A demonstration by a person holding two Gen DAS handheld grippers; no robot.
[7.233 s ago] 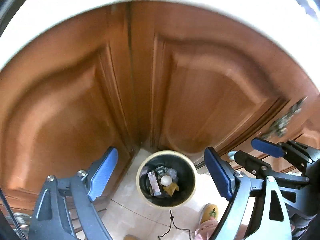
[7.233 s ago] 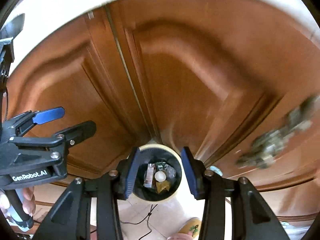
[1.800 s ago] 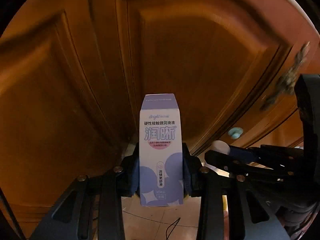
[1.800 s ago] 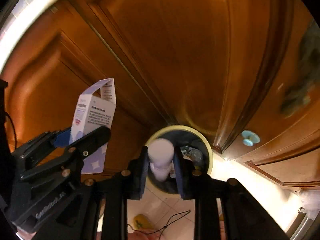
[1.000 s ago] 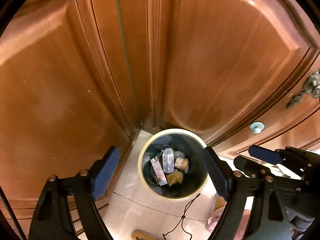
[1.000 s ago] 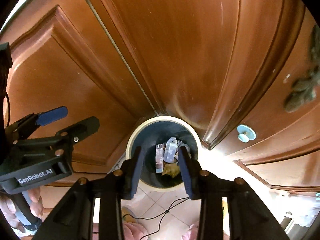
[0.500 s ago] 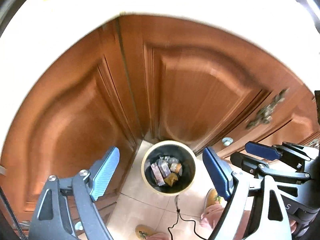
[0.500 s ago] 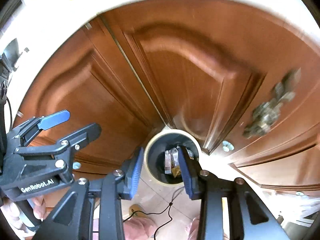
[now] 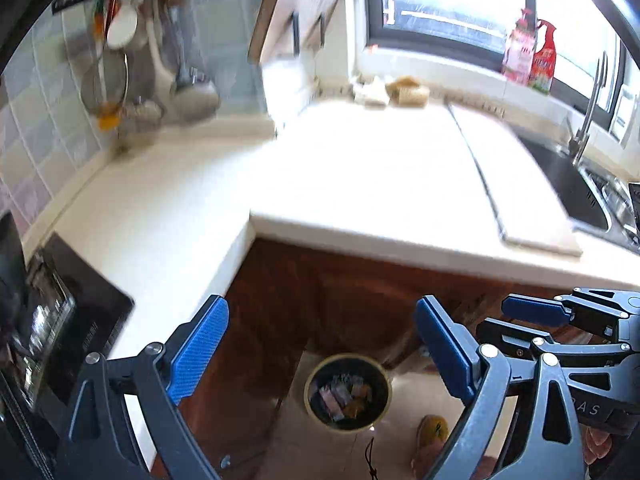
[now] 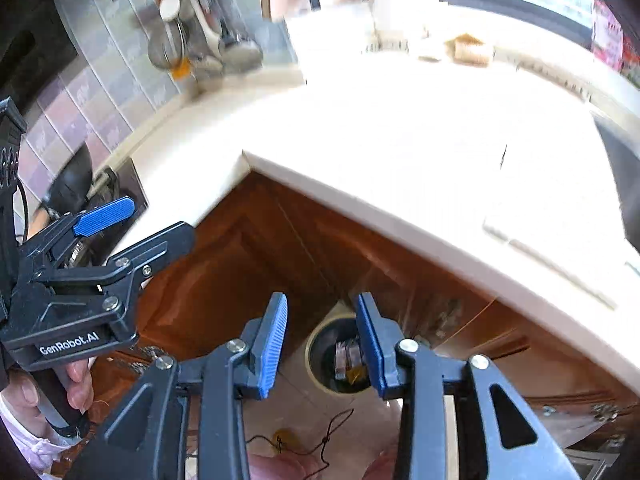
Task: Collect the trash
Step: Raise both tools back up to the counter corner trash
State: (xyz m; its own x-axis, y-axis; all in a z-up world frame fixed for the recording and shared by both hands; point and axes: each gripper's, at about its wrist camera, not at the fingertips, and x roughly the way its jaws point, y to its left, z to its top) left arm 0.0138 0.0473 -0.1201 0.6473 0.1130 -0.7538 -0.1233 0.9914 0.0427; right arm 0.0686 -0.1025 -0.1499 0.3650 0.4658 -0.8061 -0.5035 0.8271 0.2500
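Left claw (image 9: 320, 354): jaws wide and opening further, nothing between them. It fills the lower part of the left wrist view, with the trash bin (image 9: 347, 393) visible through the gap, lower centre of frame.

Right claw (image 10: 322, 344): jaws at a narrow gap, nothing gripped. The bin shows between and behind its blue pads (image 10: 272, 344), lower centre of the right wrist view, partly hidden by the right-side pad.

Trash bin: round, pale rim, dark inside, standing on the tiled floor (image 9: 320, 452) in the inner corner of the wooden cabinet doors (image 9: 348, 304). Several pieces of trash (image 9: 340, 394) lie inside; the individual items are too small to identify.

Counter (image 9: 360, 176): white, L-shaped, across the middle of both views and overexposed. Sink (image 9: 568, 184) and tap at the right edge of the left wrist view. Utensils (image 9: 120, 60) hang on the tiled wall, upper left.

A hand (image 10: 52, 390) holds the left claw's handle, lower left of the right wrist view.
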